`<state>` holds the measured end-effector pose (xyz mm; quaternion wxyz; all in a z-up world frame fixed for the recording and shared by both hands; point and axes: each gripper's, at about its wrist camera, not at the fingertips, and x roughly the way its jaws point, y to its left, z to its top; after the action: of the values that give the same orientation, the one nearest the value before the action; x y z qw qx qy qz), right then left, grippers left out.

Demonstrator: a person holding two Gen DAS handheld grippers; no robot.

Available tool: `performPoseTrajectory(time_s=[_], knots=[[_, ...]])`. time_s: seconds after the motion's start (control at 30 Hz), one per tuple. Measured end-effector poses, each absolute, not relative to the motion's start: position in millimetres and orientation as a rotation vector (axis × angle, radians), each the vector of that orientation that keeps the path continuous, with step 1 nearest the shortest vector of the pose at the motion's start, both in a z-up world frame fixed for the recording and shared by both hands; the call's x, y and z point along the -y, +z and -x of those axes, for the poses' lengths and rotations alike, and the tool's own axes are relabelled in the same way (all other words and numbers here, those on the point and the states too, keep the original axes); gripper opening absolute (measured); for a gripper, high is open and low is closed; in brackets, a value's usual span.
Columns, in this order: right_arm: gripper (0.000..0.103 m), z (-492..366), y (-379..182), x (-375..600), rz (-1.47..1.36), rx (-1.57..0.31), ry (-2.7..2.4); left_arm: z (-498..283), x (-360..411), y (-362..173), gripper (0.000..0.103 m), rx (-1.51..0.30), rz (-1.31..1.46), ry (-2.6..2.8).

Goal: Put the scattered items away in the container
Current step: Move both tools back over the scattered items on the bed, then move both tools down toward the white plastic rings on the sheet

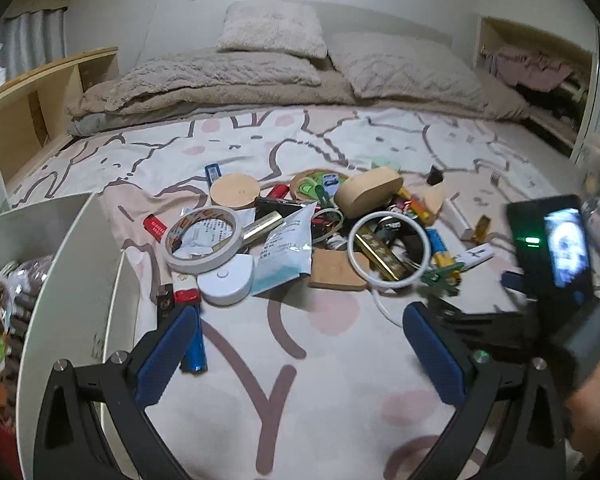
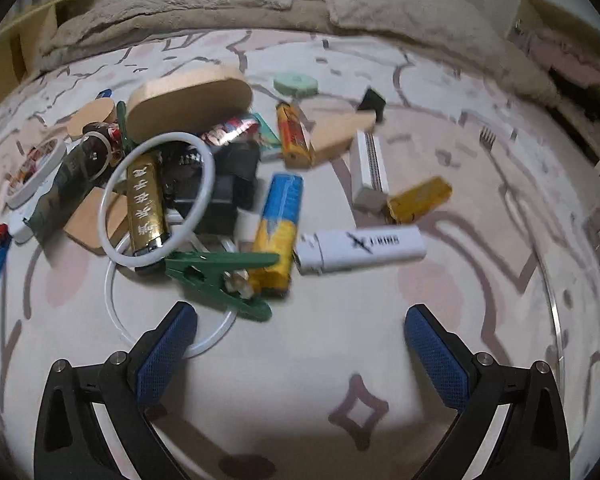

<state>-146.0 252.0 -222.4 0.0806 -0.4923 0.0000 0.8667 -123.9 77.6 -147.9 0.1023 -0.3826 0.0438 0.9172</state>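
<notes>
Left wrist view: left gripper spread wide, empty, above the bedsheet; the white container sits at the bed's left edge. Right gripper also gapes wide, holding nothing, just short of the green clip and white lighter in the pile.

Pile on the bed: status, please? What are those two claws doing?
Left gripper open, empty. Right gripper open, empty, facing green clothespin. Pile unsorted; white container at left. White ring overlaps gold lighter.
</notes>
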Motion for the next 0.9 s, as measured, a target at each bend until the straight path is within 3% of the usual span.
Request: performPoseTrajectory(time_s=[0.3,0.5,0.9], knots=[[0.103,96.9,-227.2,-279.9,1.637,0.065,2.651,178.3,-128.4,-175.3,0.103,-0.35,1.313,2.637],[0.103,88.4,-229.2,-286.8,1.641,0.106,2.671,176.0,-151.8,-206.8,0.103,-0.733,1.402,2.602],[0.103,86.6,-228.9,-284.7,1.631,0.173,2.671,165.4,-123.7,-212.8,0.103,-0.683,1.564,2.576]])
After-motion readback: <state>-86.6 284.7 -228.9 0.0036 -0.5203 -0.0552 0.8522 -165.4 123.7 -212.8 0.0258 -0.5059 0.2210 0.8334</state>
